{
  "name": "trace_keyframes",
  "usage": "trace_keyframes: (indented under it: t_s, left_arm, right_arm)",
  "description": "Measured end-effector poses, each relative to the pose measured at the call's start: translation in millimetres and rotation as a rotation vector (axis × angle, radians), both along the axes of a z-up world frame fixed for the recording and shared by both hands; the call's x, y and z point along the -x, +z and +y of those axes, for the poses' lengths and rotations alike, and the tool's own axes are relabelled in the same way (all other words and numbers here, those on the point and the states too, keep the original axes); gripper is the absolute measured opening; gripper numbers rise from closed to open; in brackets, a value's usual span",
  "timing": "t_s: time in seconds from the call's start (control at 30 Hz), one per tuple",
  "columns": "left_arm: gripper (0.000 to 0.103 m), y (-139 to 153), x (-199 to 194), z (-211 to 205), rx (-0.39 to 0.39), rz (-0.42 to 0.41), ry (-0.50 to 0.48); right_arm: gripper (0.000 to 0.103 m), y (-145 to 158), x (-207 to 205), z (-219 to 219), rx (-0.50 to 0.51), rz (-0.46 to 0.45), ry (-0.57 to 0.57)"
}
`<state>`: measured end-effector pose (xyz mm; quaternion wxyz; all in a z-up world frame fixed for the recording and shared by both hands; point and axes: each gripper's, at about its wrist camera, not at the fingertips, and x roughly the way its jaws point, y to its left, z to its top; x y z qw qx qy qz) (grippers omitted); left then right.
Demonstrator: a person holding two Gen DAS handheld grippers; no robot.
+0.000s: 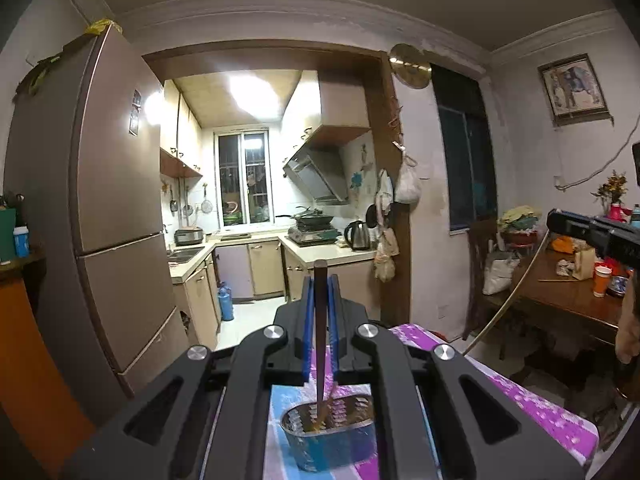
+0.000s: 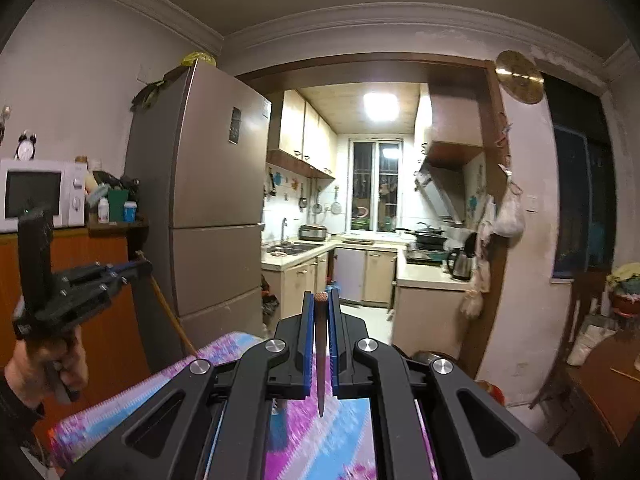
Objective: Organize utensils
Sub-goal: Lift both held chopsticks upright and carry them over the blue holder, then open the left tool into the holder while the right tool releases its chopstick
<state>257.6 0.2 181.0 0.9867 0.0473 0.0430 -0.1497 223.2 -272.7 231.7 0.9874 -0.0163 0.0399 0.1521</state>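
Note:
My left gripper (image 1: 320,280) is shut on a dark brown chopstick (image 1: 320,332) held upright, its lower tip dipping into a perforated metal utensil holder (image 1: 330,436) on the purple and blue tablecloth (image 1: 532,404). My right gripper (image 2: 321,296) is shut on another dark chopstick (image 2: 320,356), tip down above the tablecloth (image 2: 320,440). The right gripper also shows at the right edge of the left wrist view (image 1: 554,220), trailing a long light stick (image 1: 508,292). The left gripper shows at the left of the right wrist view (image 2: 138,270), hand on its handle.
A tall brown fridge (image 1: 100,208) stands on the left, beside an orange cabinet (image 2: 100,300) with a microwave (image 2: 40,196). A wooden table (image 1: 568,296) with cups stands on the right. The kitchen doorway (image 2: 360,240) lies straight ahead.

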Motion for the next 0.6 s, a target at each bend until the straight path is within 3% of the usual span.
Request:
trace_keyframes:
  t_s: [0.23, 0.6]
  left_arm:
    - [0.005, -3, -59, -3, -0.030, 0.085, 0.036]
    - [0.005, -46, -111, 5, -0.048, 0.186, 0.036]
  right_arm:
    - [0.008, 13, -72, 33, -0.020, 0.098, 0.058]
    - [0.008, -39, -139, 78, -0.007, 0.240, 0.101]
